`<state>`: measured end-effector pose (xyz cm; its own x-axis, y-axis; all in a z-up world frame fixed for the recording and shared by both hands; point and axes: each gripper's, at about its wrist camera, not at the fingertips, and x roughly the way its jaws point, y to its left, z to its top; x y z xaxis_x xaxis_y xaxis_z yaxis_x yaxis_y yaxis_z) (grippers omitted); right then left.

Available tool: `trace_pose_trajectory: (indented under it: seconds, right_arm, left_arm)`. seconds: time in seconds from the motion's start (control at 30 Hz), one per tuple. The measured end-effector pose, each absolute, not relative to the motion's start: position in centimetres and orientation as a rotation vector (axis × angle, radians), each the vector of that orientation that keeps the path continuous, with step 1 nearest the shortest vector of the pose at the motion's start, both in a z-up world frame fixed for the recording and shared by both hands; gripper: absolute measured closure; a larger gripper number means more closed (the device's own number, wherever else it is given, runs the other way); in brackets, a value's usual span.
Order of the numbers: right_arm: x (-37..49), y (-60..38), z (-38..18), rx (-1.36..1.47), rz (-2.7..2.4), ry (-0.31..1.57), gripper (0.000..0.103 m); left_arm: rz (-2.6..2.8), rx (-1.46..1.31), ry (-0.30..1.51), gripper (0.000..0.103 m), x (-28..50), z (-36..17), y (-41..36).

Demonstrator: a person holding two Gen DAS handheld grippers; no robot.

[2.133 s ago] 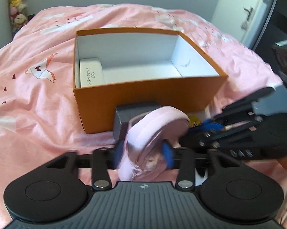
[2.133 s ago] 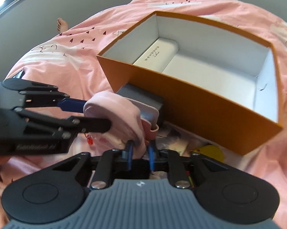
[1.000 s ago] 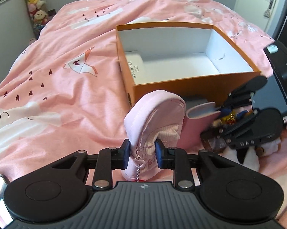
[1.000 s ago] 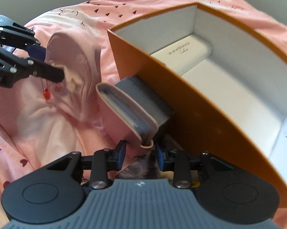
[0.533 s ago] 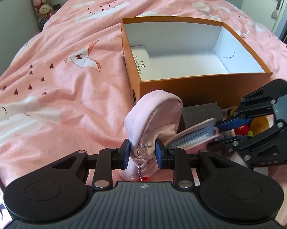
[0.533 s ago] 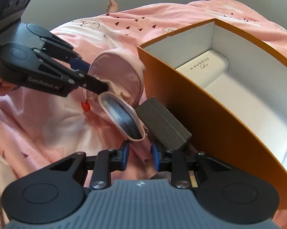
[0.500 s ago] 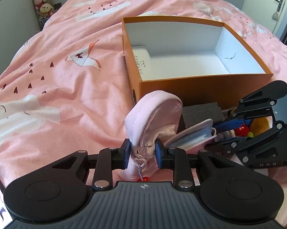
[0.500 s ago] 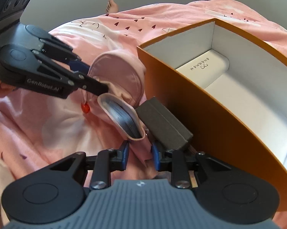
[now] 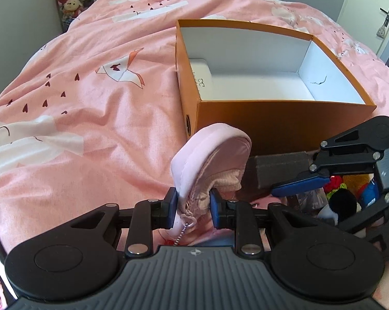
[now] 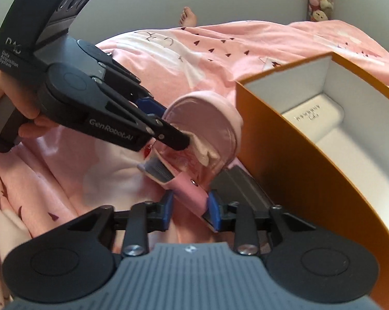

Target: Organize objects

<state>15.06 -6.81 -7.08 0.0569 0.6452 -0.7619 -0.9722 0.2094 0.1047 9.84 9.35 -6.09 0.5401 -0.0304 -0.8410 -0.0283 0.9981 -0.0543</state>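
My left gripper (image 9: 191, 208) is shut on the rim of a soft pink zip pouch (image 9: 215, 160), held upright in front of the orange box (image 9: 279, 118). The pouch also shows in the right wrist view (image 10: 207, 126), with its mouth open. My right gripper (image 10: 189, 208) is shut on a pink card holder (image 10: 179, 180) full of cards, whose far end sits at the pouch mouth. The left gripper's fingers (image 10: 168, 134) show in that view. The right gripper's blue finger (image 9: 300, 184) shows in the left wrist view; the card holder is hidden there.
The open orange box (image 10: 298, 155) holds a white case (image 10: 313, 115) along its left wall. A dark grey box (image 9: 279, 168) lies against the orange box's front. Small toys (image 9: 349, 191) lie at the right. Everything rests on a pink bedspread (image 9: 91, 103).
The right gripper has turned the card holder and pushed its far end to the pouch's mouth. The left gripper has kept its hold on the pouch and shifted slightly left.
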Motion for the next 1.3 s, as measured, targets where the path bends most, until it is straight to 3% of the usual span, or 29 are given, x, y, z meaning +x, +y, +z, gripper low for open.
trace_pose_trajectory:
  seconds: [0.43,0.6,0.7,1.07,1.3]
  right_arm:
    - [9.6,-2.3,-7.6,-0.983,1.417,0.537,0.063]
    - [8.6,-2.5,-8.0,-1.039,1.434,0.473,0.076]
    - [9.0,-3.6,-6.6,-0.996,1.403,0.457,0.084]
    - [15.0,-9.3,2.0,-0.558,1.312,0.617,0.084]
    - [18.8,-14.8,6.8,-0.268,1.187,0.617,0.084]
  left_arm:
    - [0.003,-0.101,0.995,0.074,9.7,-5.8,10.2]
    - [0.019,-0.083,0.964,0.074,9.3,-5.2,9.9]
    - [0.024,-0.052,0.932,0.074,8.9,-3.9,9.6]
    - [-0.099,-0.125,0.801,0.075,8.3,2.7,10.3]
    - [-0.152,-0.103,0.731,0.075,12.0,6.4,10.1]
